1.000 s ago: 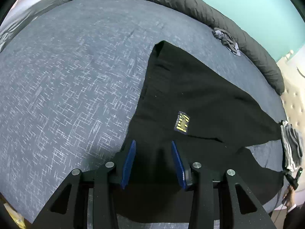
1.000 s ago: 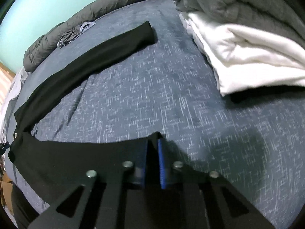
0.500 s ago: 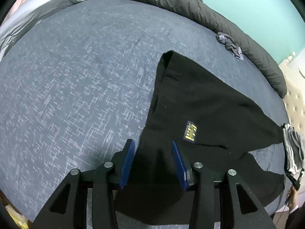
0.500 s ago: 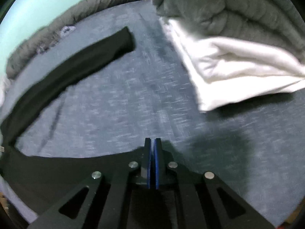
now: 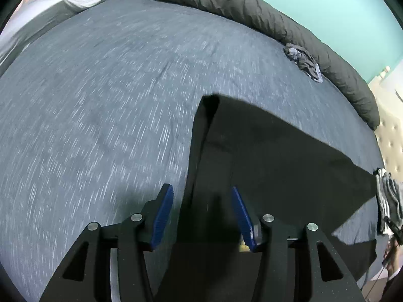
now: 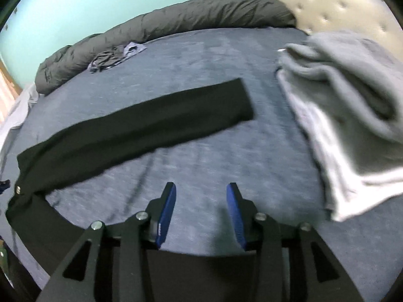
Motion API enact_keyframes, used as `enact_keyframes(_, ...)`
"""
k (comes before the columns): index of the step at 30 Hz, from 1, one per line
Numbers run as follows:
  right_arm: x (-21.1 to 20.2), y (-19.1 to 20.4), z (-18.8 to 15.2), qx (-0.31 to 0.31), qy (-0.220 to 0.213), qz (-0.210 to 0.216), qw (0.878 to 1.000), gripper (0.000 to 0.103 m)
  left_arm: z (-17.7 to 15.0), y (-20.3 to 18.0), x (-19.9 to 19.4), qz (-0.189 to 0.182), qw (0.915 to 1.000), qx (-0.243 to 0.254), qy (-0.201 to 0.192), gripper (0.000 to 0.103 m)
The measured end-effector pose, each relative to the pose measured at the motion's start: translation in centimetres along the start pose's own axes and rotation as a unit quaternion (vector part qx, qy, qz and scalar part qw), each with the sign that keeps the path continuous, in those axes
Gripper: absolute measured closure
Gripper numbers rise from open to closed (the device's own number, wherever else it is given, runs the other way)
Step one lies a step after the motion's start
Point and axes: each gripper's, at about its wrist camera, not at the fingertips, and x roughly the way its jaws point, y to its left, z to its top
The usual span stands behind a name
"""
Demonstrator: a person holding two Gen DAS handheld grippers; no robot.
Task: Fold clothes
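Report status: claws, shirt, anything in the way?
Left claw open over black shirt. Right claw open, empty. Sleeve flat on bed. Towels nearby, clear.

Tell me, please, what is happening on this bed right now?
A person is folding a black shirt on the bed with two handheld grippers. Both the left gripper and the right gripper are open and hold nothing. The left one hovers over the shirt's body, the right one just past its edge. One sleeve lies stretched out flat. A stack of folded clothes sits to the right.
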Motion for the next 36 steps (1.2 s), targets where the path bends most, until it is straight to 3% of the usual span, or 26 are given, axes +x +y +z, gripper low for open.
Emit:
enact_keyframes(13, 5.6, 6.6, 1.4, 0.012, -0.007, 0.077, 0.997, 0.06, 4.7, -1.6, 3.4, -0.027, 0.9993, 0.024, -0.011, 0.05)
enact_keyframes(15, 6.0, 6.7, 1.4, 0.014, -0.006, 0.079, 0.997, 0.06, 5.0, -2.1, 3.1, -0.029, 0.9989, 0.03, -0.019, 0.059)
enact_keyframes(17, 6.3, 6.8, 1.5, 0.016, -0.005, 0.082, 0.997, 0.059, 5.4, -2.5, 2.7, -0.031, 0.9985, 0.037, -0.026, 0.079)
enact_keyframes(18, 6.4, 6.9, 1.5, 0.017, -0.004, 0.083, 0.996, 0.059, 5.6, -2.7, 2.6, -0.033, 0.9982, 0.04, -0.03, 0.084)
enact_keyframes(19, 6.6, 7.0, 1.5, 0.018, -0.004, 0.084, 0.996, 0.059, 5.8, -3.0, 2.4, -0.034, 0.9979, 0.043, -0.034, 0.098)
enact_keyframes(20, 6.7, 7.0, 1.6, 0.018, -0.004, 0.085, 0.996, 0.059, 6.0, -3.2, 2.3, -0.035, 0.9976, 0.047, -0.038, 0.102)
enact_keyframes(26, 7.5, 7.0, 1.6, 0.032, -0.001, 0.091, 0.995, 0.058, 7.1, -4.5, 1.3, -0.042, 0.9951, 0.066, -0.061, 0.103)
enact_keyframes(28, 7.6, 6.6, 1.4, 0.042, 0.001, 0.092, 0.995, 0.058, 7.3, -4.5, 1.0, -0.022, 0.995, 0.071, -0.065, 0.103)
enact_keyframes(36, 8.0, 6.7, 0.9, 0.048, 0.006, 0.096, 0.994, 0.057, 7.1, -1.3, 1.9, -0.016, 0.9978, 0.017, -0.063, 0.103)
